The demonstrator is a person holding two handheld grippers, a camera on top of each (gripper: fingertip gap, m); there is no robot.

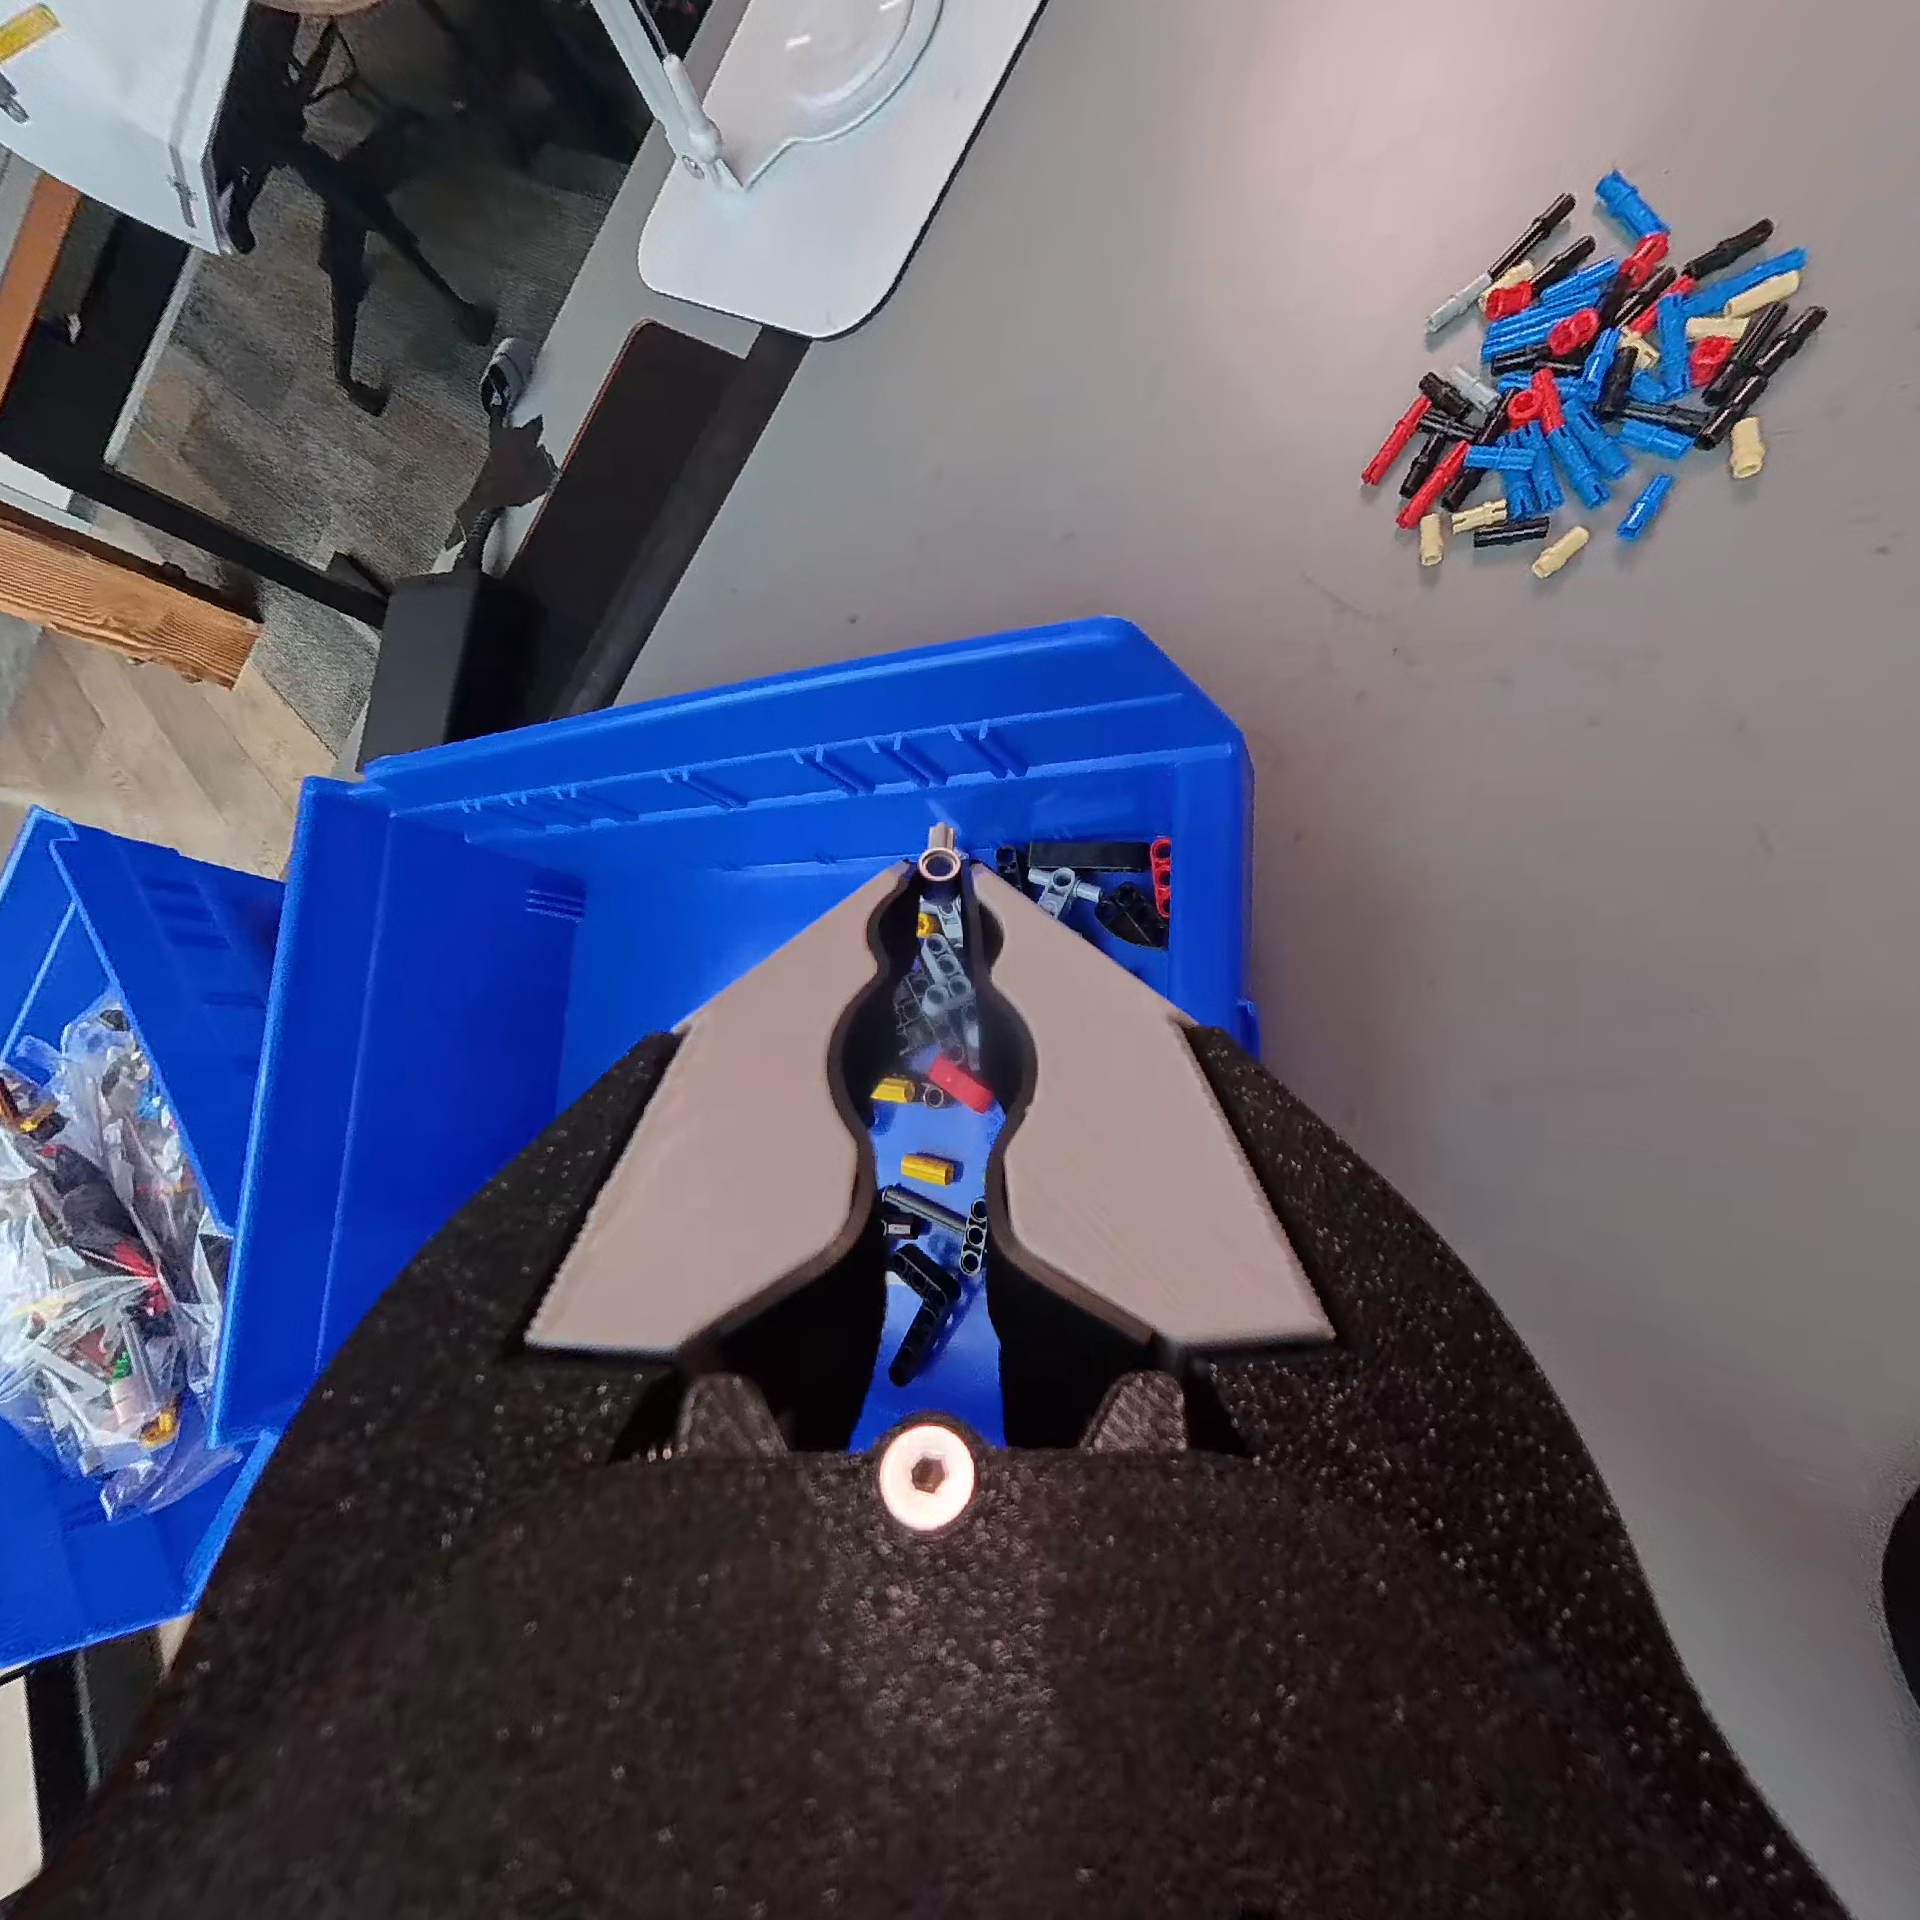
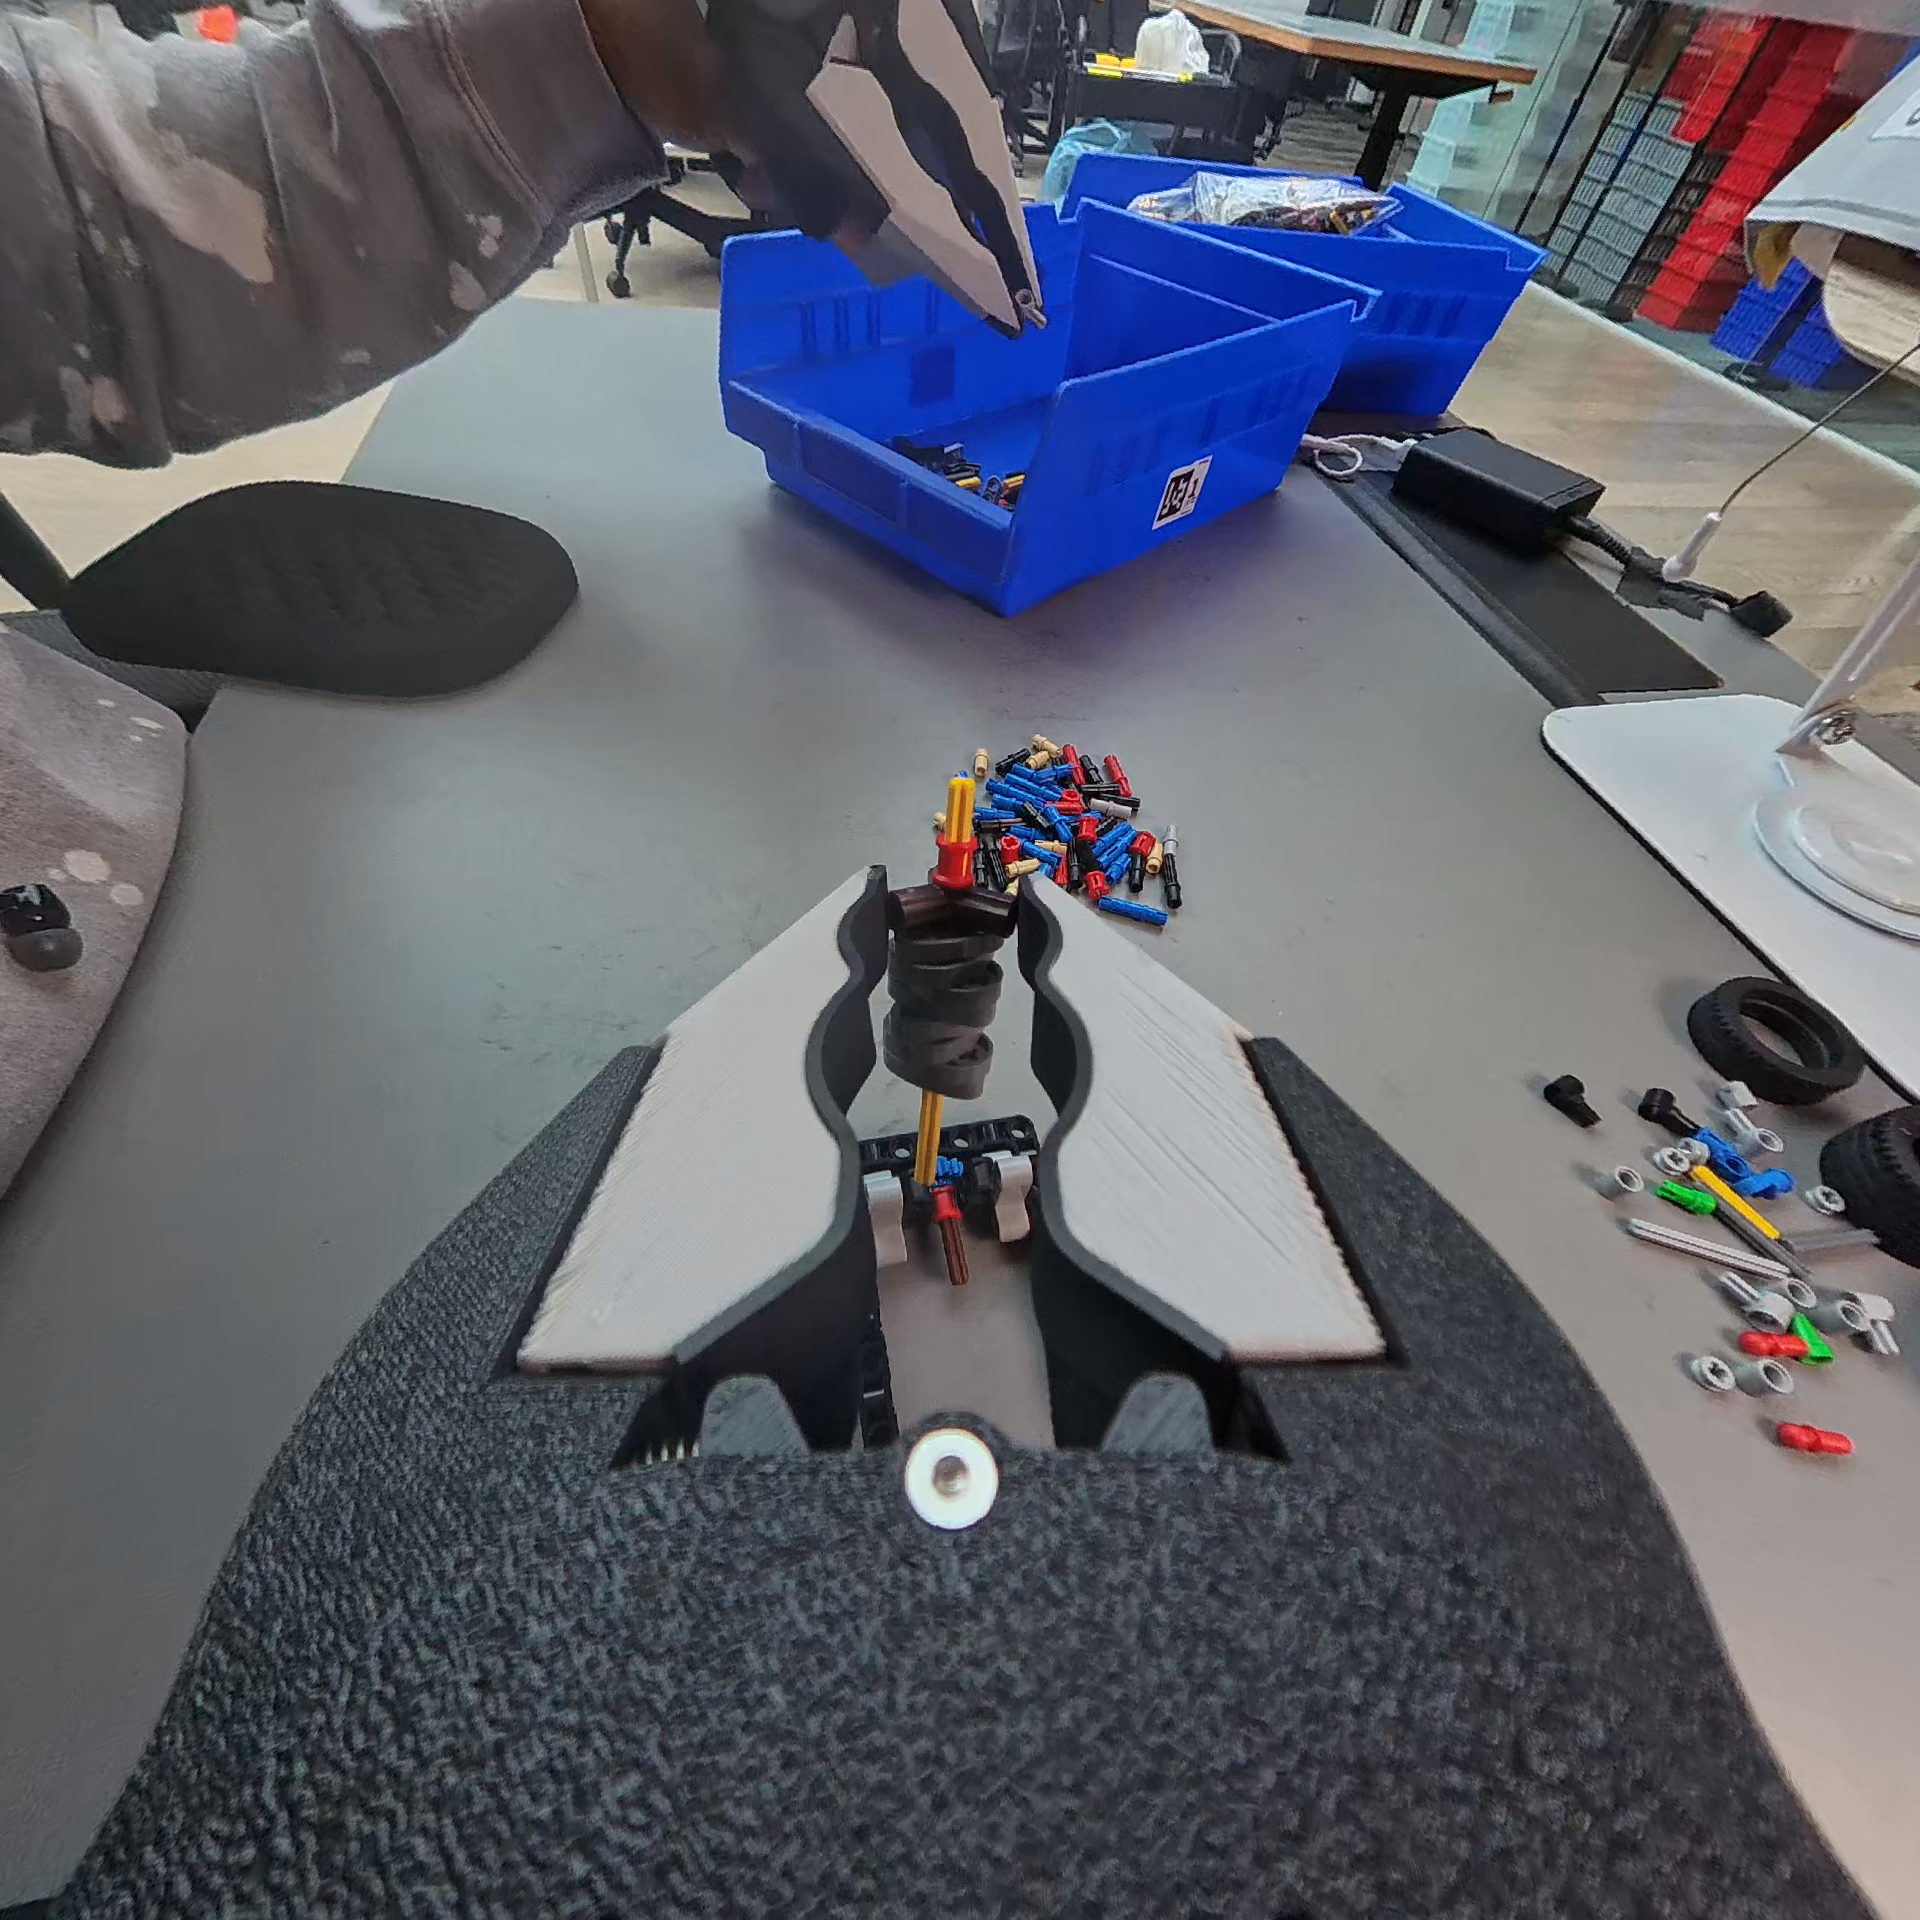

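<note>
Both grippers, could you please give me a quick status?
Left gripper shut on small tan pin, above blue bin. Right gripper shut on black assembly. Nothing blocking.

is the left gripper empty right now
No, the left gripper pinches a small grey tube at its tips, above the blue bin.

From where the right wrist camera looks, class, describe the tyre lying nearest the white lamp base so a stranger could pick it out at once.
Start at the grey table and go to its right side, where the white lamp base sits. Just off the base's near edge lies a black rubber tyre, flat on its side with its hole showing. Unlike the second tyre, cut by the picture's edge, it is seen whole.
</note>
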